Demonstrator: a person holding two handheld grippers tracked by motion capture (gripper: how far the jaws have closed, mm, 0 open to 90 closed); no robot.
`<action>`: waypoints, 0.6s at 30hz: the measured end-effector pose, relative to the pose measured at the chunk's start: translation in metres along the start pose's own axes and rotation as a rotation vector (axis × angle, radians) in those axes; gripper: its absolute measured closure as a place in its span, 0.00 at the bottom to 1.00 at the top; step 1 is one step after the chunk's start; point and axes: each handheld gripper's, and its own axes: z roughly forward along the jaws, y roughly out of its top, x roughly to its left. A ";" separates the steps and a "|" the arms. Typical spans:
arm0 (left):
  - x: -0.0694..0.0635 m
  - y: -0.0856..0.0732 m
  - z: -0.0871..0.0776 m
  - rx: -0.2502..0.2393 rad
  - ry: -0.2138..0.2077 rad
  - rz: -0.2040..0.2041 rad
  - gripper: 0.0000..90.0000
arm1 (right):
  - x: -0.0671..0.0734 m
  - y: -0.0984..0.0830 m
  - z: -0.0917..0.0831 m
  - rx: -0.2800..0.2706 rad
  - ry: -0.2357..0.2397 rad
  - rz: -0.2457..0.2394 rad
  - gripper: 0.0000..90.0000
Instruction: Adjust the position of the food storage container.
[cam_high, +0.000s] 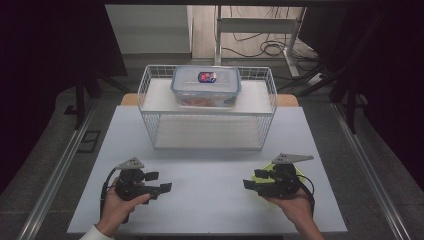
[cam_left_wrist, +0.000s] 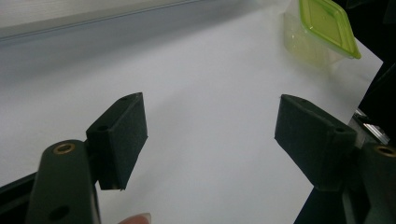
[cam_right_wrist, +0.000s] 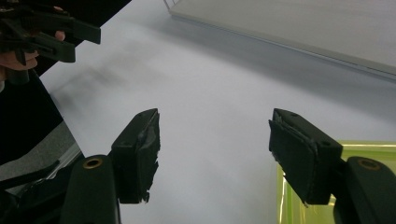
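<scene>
The room behind the table (cam_high: 210, 200) was dim: dark drapes filled the upper left and upper right of the high view, and a tangle of cables lay on the floor at the top centre, too small for me to sort out. The tabletop was a smooth, matte white sheet.

Above centre of that view I saw a white wire rack (cam_high: 207, 112), open-meshed, with a flat shelf. On the shelf sat a clear plastic box (cam_high: 206, 86) with a blue-rimmed lid and rounded corners. Its lid bore a small red-and-blue label whose writing I could not read, and the reddish contents were blurred through the wall.

The green-lidded container (cam_left_wrist: 322, 30) was largely hidden under my right hand in the high view, at the lower right. In the left gripper view it showed at the upper right as a translucent tub with a lime lid, cut off by the frame. In the right gripper view I got just a lime edge at the lower right.

My left gripper (cam_high: 157, 182), at the lower left of the high view, had its jaws spread wide with bare table between its black pads. My right gripper (cam_high: 255, 178) also stood apart with nothing between the pads, and the container lay just beside it. One right pad looked frayed at its edge.
</scene>
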 end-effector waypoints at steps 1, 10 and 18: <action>0.000 0.000 0.000 0.000 0.000 0.000 0.27 | 0.000 0.000 -0.002 0.004 0.000 -0.002 0.39; -0.001 0.001 -0.002 0.002 -0.004 -0.001 0.28 | -0.008 -0.002 -0.016 0.005 -0.038 0.010 0.43; -0.001 0.000 -0.003 0.007 0.005 0.008 0.28 | -0.028 -0.005 -0.033 -0.009 -0.113 0.063 0.48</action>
